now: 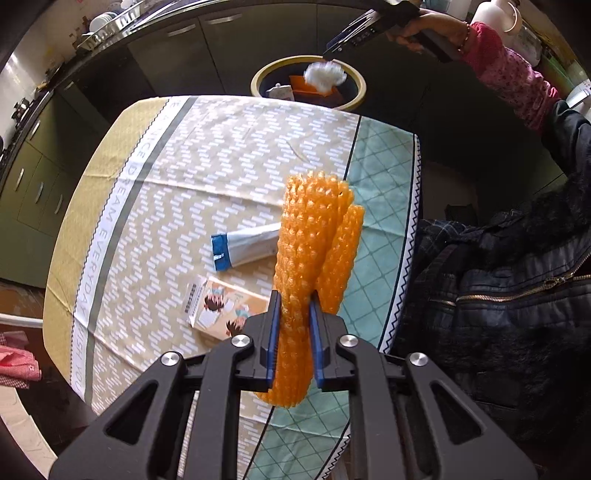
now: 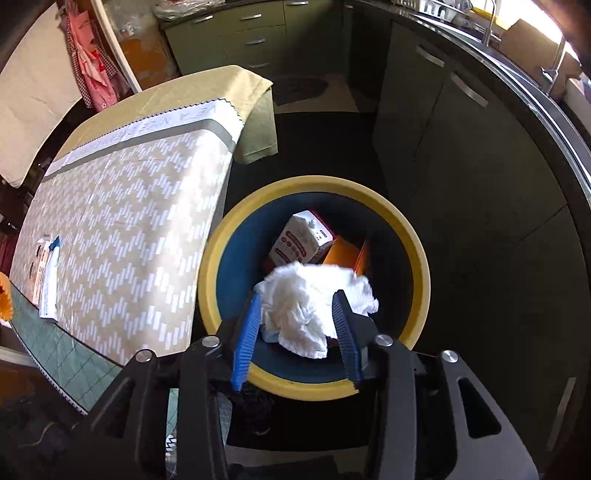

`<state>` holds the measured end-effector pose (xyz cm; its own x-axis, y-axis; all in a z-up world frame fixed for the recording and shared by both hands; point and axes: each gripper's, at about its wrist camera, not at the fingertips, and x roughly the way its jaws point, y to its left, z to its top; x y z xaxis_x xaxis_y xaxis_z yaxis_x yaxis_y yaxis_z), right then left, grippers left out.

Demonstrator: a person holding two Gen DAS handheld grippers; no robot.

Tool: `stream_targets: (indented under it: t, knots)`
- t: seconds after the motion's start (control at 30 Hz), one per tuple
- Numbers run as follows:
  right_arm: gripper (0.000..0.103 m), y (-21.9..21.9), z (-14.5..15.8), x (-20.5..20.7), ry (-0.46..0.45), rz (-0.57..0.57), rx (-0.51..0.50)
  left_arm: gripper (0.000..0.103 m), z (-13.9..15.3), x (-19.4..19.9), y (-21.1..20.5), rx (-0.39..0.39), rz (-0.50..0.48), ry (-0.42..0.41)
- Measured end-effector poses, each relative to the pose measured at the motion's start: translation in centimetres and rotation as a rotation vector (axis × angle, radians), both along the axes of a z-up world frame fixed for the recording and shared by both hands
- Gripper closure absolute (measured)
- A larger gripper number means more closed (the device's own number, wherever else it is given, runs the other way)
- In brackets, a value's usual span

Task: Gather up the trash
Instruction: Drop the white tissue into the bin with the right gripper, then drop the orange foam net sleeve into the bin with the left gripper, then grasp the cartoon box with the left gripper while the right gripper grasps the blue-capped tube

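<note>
1. Left hand-held gripper (image 1: 293, 295): the blue pads are pressed against an orange foam net sleeve (image 1: 314, 236), pinching it near its lower end. The sleeve is folded double and stands up from the jaws, clear above the bench (image 1: 155, 206).
2. Right hand-held gripper (image 2: 297, 306): the jaws are spread part-way. A crumpled white tissue (image 2: 314, 302) sits between the blue pads; whether either pad touches it cannot be told. In the left wrist view the tissue (image 1: 325, 76) appears just below the gripper tip, over the bin opening.
3. Bin (image 2: 221, 258): round, with a yellow rim and a dark blue interior, standing on the floor just beyond the far end of the bench. It contains a white-and-red carton (image 2: 301, 240) and an orange box (image 2: 343, 254).
4. Bench: covered by a patterned cloth in beige, white and teal. A white tube with a blue end (image 1: 243, 247) and a flat printed box (image 1: 225, 306) lie on it, side by side, near the left hand-held gripper.
5. Person: a hand (image 1: 428, 29) in a pink sleeve (image 1: 513, 77) carries the right hand-held gripper.
</note>
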<state>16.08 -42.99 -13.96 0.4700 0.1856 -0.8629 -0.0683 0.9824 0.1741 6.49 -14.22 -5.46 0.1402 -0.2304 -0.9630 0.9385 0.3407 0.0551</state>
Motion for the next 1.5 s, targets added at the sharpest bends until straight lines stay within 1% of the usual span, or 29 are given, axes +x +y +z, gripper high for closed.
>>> stream_targets:
  t: [0.1, 0.2, 0.27, 0.3, 0.47, 0.6, 0.63, 0.7, 0.73, 0.77, 0.83, 0.9, 1.0, 1.07, 1.13, 1.2, 1.27, 1.33, 1.4, 1.47, 1.5]
  knots:
    - [0.062, -1.3, 0.8, -0.4, -0.034, -0.023, 0.061, 0.089, 0.8, 0.6, -2.6, 0.0, -0.044, -0.014]
    - [0.06, -1.2, 2.4, -1.8, -0.082, -0.031, 0.075, 0.089, 1.4, 1.7, -6.3, -0.005, -0.101, -0.029]
    - [0.054, -1.6, 3.4, -3.2, -0.106, -0.037, 0.079, 0.089, 1.5, 2.4, -9.1, -0.005, -0.143, -0.037]
    - [0.053, -1.8, 3.7, -4.0, -0.112, -0.042, 0.078, 0.089, 1.5, 2.7, -10.6, -0.005, -0.164, -0.042]
    - [0.054, -3.3, 4.3, -8.4, -0.139, -0.084, 0.059, 0.089, 0.7, 5.5, -19.2, -0.011, -0.256, -0.058]
    - [0.054, -4.9, 4.1, -11.7, -0.134, -0.125, 0.06, 0.089, -1.0, 7.8, -25.8, -0.022, -0.278, -0.065]
    - [0.054, -5.2, 3.9, -12.4, -0.131, -0.135, 0.06, 0.088, -1.7, 8.4, -27.3, -0.02, -0.272, -0.08]
    - [0.054, -5.9, 3.6, -13.6, -0.12, -0.153, 0.063, 0.081, -3.0, 9.7, -29.8, -0.022, -0.245, -0.069]
    - [0.054, -6.1, 3.5, -14.1, -0.116, -0.16, 0.063, 0.074, -3.7, 10.3, -31.0, -0.022, -0.229, -0.078]
    - [0.054, -6.4, 3.4, -14.6, -0.112, -0.166, 0.063, 0.064, -4.4, 10.7, -31.9, -0.022, -0.217, -0.092]
    - [0.054, -6.5, 3.4, -15.1, -0.107, -0.175, 0.063, 0.058, -5.5, 11.0, -33.3, -0.015, -0.209, -0.086]
    - [0.054, -6.4, 3.4, -15.5, -0.106, -0.171, 0.059, 0.057, -6.1, 10.8, -33.7, 0.003, -0.209, -0.095]
    - [0.054, -5.7, 4.0, -15.3, -0.116, -0.147, 0.051, 0.05, -5.2, 10.1, -32.4, 0.001, -0.216, -0.105]
    - [0.053, -4.6, 4.6, -14.8, -0.123, -0.118, 0.045, 0.041, -4.0, 9.9, -30.5, -0.005, -0.201, -0.108]
    - [0.051, -2.9, 5.0, -14.1, -0.127, -0.08, 0.038, 0.035, -2.5, 10.1, -27.7, -0.01, -0.152, -0.132]
    - [0.05, -1.0, 5.2, -13.3, -0.131, -0.028, 0.034, 0.033, -1.1, 10.5, -24.0, -0.014, -0.08, -0.111]
    - [0.047, 1.2, 5.4, -12.4, -0.135, 0.03, 0.029, 0.032, -0.3, 11.3, -19.7, 0.004, 0.043, -0.11]
    - [0.045, 3.7, 5.5, -11.5, -0.137, 0.097, 0.027, 0.032, -0.2, 11.5, -15.2, 0.027, 0.166, -0.068]
    - [0.045, 6.4, 5.6, -10.6, -0.139, 0.165, 0.023, 0.032, -0.7, 11.1, -10.5, 0.071, 0.307, -0.041]
    - [0.045, 9.1, 5.7, -9.7, -0.139, 0.235, 0.012, 0.032, -1.7, 10.1, -6.2, 0.114, 0.427, -0.003]
    - [0.045, 10.4, 5.8, -9.2, -0.137, 0.266, 0.009, 0.031, -2.4, 9.8, -4.1, 0.143, 0.512, 0.013]
